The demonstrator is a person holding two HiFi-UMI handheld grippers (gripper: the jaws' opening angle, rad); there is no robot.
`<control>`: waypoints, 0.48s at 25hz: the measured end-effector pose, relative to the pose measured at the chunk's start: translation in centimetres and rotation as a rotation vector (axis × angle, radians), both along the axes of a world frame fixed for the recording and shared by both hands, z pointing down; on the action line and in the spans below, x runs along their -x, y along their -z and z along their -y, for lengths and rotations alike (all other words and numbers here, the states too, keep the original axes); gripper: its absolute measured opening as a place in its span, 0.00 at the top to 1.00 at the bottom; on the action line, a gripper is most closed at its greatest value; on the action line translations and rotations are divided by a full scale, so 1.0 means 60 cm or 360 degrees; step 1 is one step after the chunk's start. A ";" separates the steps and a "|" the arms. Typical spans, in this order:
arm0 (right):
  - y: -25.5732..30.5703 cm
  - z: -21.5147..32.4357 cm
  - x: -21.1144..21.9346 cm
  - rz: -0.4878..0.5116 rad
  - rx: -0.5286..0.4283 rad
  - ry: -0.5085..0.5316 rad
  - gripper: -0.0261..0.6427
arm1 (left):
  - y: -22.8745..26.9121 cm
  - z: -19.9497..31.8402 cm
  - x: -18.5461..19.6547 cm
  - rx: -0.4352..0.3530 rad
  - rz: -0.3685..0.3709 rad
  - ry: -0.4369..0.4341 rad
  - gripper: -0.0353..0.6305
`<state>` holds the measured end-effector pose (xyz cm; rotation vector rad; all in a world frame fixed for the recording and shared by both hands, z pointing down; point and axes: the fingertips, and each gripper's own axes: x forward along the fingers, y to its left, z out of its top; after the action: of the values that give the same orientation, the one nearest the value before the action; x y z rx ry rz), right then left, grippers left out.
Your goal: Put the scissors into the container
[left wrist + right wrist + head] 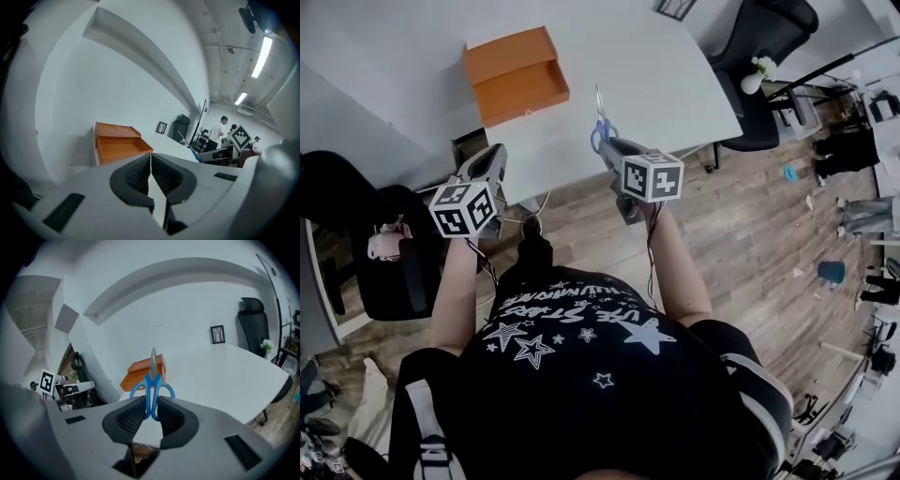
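Observation:
Blue-handled scissors (152, 387) stand clamped by their handles in my right gripper (151, 411), blades pointing away toward the table. In the head view the scissors (602, 127) stick out past the right gripper (614, 150) over the near edge of the white table (675, 75). The orange container (517, 75), an open box with a raised back, sits at the table's left end; it also shows in the left gripper view as the container (117, 143). My left gripper (150, 171) is shut with nothing in it, held off the table's left corner (492, 164).
Black office chairs stand at the far right (764, 37) and beside my left (384, 253). A small framed picture (217, 334) leans at the table's back. People stand in the distance (218, 131). Wooden floor lies below the table's near edge.

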<state>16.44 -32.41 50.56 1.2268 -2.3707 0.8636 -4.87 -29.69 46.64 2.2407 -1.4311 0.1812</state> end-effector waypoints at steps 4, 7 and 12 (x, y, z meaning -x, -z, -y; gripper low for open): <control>-0.002 0.082 0.055 -0.0141 -0.0034 0.0080 0.82 | -0.003 0.079 0.051 0.0019 -0.0010 0.0005 0.91; -0.005 0.133 0.096 -0.0247 -0.0066 0.0165 0.82 | -0.009 0.129 0.087 0.0034 0.0013 0.0007 0.91; -0.007 0.209 0.150 -0.0479 -0.0167 0.0368 0.82 | -0.018 0.198 0.131 0.0060 -0.0008 0.0038 0.91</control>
<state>7.44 -44.92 50.96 1.0116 -2.2744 0.4524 -12.73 -41.56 47.73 2.1914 -1.4394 0.1932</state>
